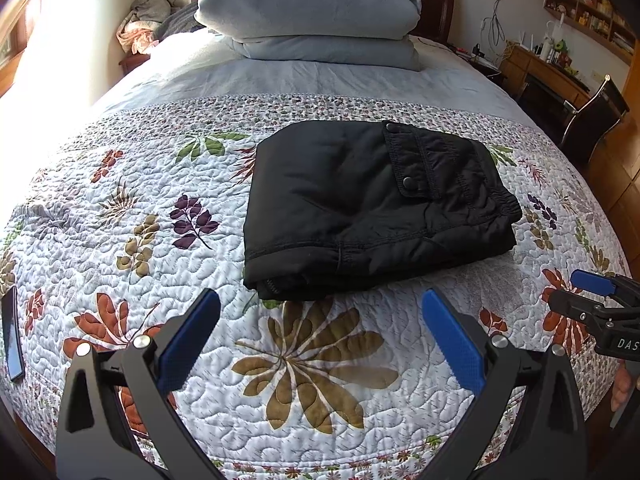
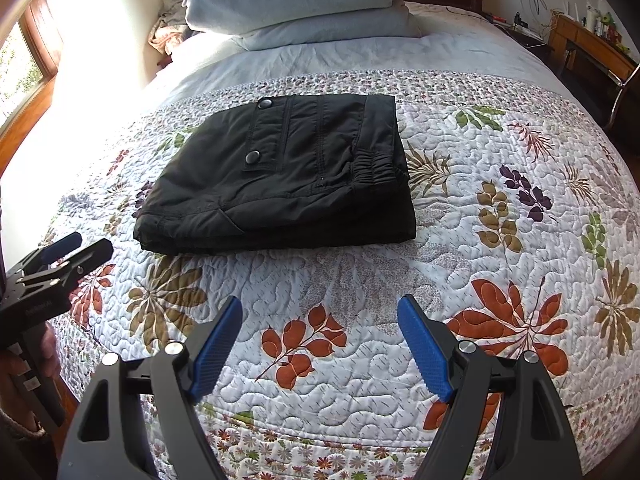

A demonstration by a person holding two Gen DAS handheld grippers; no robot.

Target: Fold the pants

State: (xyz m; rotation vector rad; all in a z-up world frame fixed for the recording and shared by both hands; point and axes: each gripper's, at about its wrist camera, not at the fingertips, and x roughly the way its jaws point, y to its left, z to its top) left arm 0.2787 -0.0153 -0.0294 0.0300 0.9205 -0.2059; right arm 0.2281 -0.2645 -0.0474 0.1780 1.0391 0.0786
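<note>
Currently I log: black pants (image 1: 372, 208), folded into a flat stack, on quilt (image 1: 160, 184); my L gripper (image 1: 320, 340) & R gripper (image 2: 320, 344) both spread wide, nothing held, short of pants.

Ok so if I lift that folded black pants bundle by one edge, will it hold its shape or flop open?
The pants would probably flop: soft, puffy fabric in loose stacked layers, so one-edge lifting likely unfolds them. The smooth shell looks somewhat slippery, so layers may slide. Nothing fastens the fold, and both the left claw and right claw are open, clear of it.
</note>
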